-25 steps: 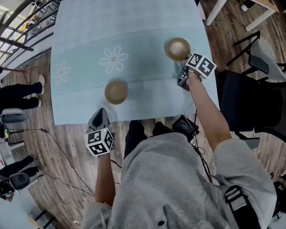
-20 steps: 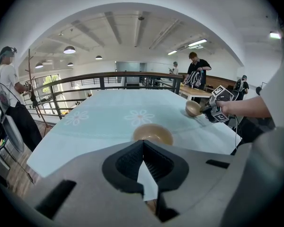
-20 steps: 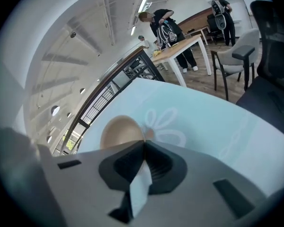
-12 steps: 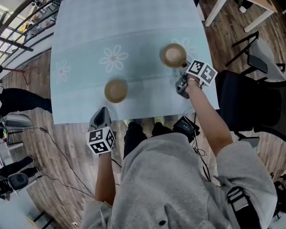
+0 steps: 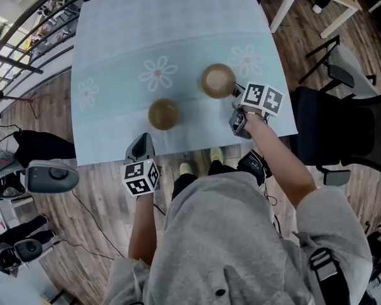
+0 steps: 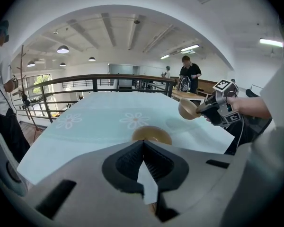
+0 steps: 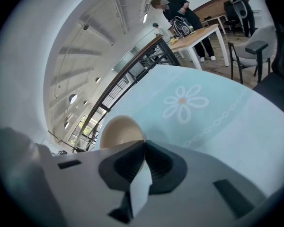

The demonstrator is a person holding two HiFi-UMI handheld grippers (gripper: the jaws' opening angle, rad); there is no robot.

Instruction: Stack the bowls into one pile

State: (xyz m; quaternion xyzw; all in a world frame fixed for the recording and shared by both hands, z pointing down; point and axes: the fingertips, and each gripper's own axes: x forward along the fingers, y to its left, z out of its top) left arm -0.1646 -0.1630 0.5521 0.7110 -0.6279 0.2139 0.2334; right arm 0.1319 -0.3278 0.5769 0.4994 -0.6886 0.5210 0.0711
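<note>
Fingers [image 7: 125, 167] of the right gripper [image 5: 235, 100] pinch the rim of one bowl [image 5: 218, 80], held above the table [image 5: 114, 43]. The other bowl [image 5: 163, 114] sits near the front edge. Centre over it, level the held one, then lower gently. The left gripper [image 5: 142, 143] waits nearby, its fingers closed and empty.

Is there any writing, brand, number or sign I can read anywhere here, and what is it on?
No readable words or numbers anywhere.
Left cube and right cube: black-and-white square patterns, not letters.
Tablecloth: printed flowers only.
Bowl on the cloth and held bowl: plain, with no marks visible.
</note>
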